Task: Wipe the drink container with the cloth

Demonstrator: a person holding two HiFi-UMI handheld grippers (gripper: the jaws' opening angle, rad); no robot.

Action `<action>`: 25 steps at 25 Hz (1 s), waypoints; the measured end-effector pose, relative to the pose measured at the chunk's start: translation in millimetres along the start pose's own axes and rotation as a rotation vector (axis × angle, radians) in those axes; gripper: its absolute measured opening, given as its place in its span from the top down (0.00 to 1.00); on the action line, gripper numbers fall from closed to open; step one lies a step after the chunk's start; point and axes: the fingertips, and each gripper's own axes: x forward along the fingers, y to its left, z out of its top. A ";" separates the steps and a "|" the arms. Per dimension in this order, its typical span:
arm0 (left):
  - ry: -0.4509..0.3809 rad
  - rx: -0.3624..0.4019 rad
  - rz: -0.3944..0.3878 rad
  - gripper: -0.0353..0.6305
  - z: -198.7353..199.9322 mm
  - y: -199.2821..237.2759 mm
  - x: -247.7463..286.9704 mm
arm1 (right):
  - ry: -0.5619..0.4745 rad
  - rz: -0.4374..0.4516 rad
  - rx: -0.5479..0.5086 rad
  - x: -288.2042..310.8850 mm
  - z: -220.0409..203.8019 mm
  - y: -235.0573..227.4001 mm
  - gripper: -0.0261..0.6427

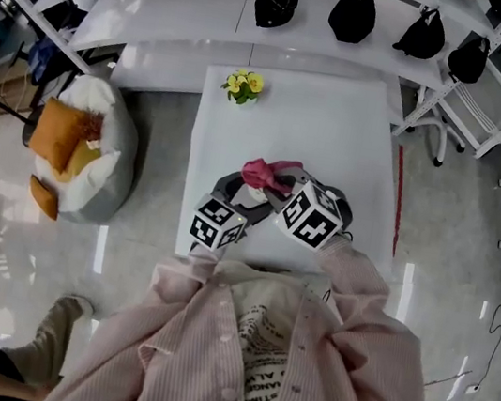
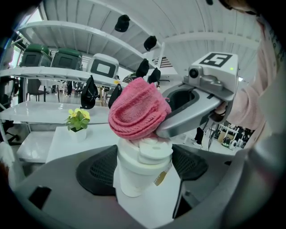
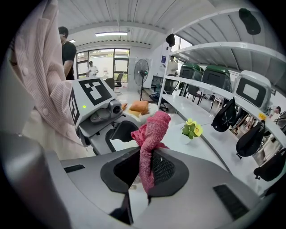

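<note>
cloth pressed on cup lid, both claws gripping

beanbag seat (image 1: pixel 96 155) with orange cushions sits on the floor well to the left of the white table (image 1: pixel 338 133). a small pot of yellow flowers (image 1: pixel 243 86) stands at the table's far left corner. over the near end of the table, the left gripper (image 2: pixel 144 169) has its jaws closed on the drink container (image 2: pixel 134 179), a white cup with a white lid. one black pad presses each side of the cup, which is upright. whether its base touches the table cannot be told. the pink cloth (image 2: pixel 136 114) is bunched on top of the lid, touching it. just to the right, the right gripper (image 3: pixel 144 166) reaches in from the side. its jaws are pinched on the lower end of the cloth, and the rest of the cloth stands up above the pads. the two marker cubes sit close together in the head view, just beside each other. black bags (image 1: pixel 353 12) hang in a row along the shelf rail beyond the table.
</note>
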 end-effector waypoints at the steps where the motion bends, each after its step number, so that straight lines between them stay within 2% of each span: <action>1: -0.001 -0.003 -0.003 0.40 -0.1 -0.1 0.2 | 0.003 0.000 0.001 -0.6 -0.7 1.1 0.90; 15: -0.009 -0.008 -0.021 0.40 0.3 0.3 -0.3 | 0.041 0.001 0.001 -9.2 -5.5 16.5 0.90; 25: -0.015 -0.013 -0.036 0.40 1.2 0.2 -0.7 | 0.047 -0.033 0.026 -15.8 -8.2 23.6 0.90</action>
